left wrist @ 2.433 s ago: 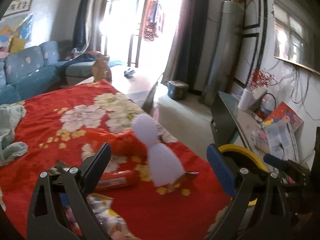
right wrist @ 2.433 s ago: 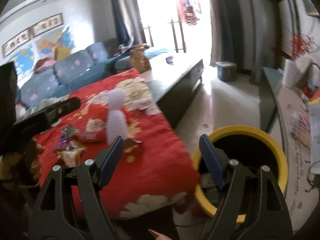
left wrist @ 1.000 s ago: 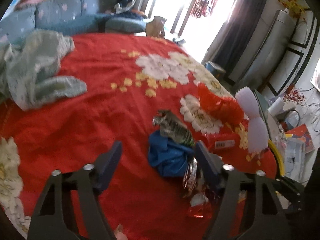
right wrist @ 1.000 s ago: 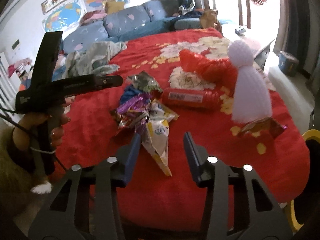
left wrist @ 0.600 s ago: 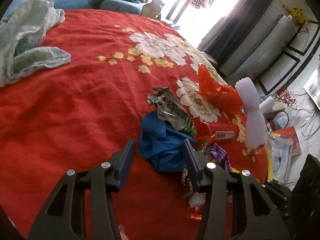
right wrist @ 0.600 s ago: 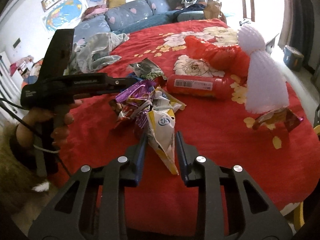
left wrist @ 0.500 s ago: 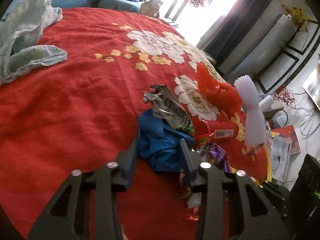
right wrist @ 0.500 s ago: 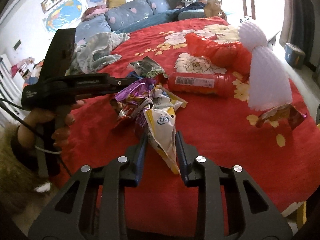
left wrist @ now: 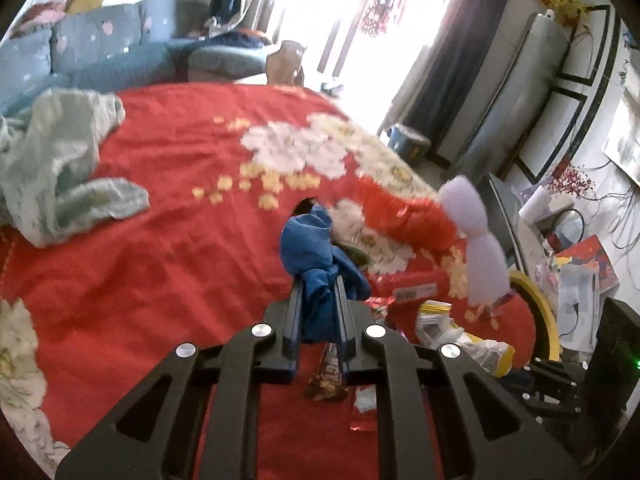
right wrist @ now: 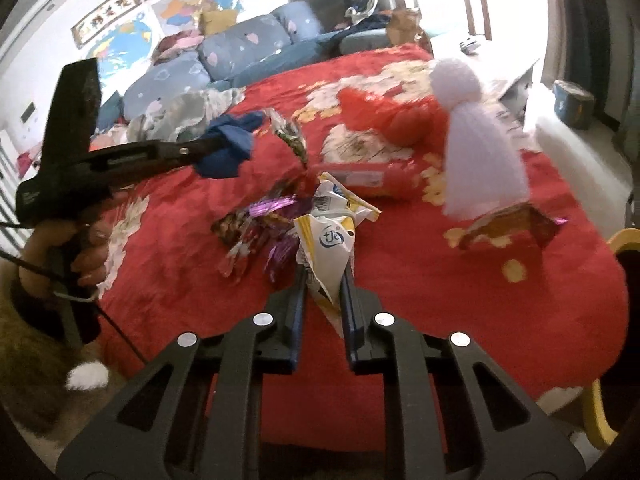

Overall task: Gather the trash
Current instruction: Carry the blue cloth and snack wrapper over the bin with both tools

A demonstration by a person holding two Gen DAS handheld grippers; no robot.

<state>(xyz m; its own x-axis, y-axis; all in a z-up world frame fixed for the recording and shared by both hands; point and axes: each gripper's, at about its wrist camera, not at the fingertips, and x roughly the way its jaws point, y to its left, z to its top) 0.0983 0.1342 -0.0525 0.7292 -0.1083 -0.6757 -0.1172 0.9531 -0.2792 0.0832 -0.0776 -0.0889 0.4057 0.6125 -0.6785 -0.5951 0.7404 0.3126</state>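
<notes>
My left gripper (left wrist: pixel 318 292) is shut on a crumpled blue bag (left wrist: pixel 310 248) and holds it above the red flowered cloth (left wrist: pixel 160 248); the blue bag also shows in the right wrist view (right wrist: pixel 228 146). My right gripper (right wrist: pixel 324 280) is shut on a white and yellow snack wrapper (right wrist: pixel 326 244), lifted among purple foil wrappers (right wrist: pixel 264 224). A red tube pack (right wrist: pixel 372 178), a red plastic bag (right wrist: pixel 384 114), a white foam net (right wrist: pixel 476 148) and a brown wrapper (right wrist: pixel 516 224) lie on the cloth. The yellow-rimmed bin (left wrist: pixel 536 320) stands past the cloth's right edge.
A pale green cloth (left wrist: pixel 60 168) lies at the cloth's left. A blue sofa (right wrist: pixel 240 52) stands behind. A glass side table with papers (left wrist: pixel 576 276) is at the right beside the bin. More wrappers (left wrist: pixel 452 336) lie near the left gripper.
Both grippers closed: the left on the blue bag, the right on the white and yellow wrapper. Both pieces have lifted off the cloth, and the views have tilted up.
</notes>
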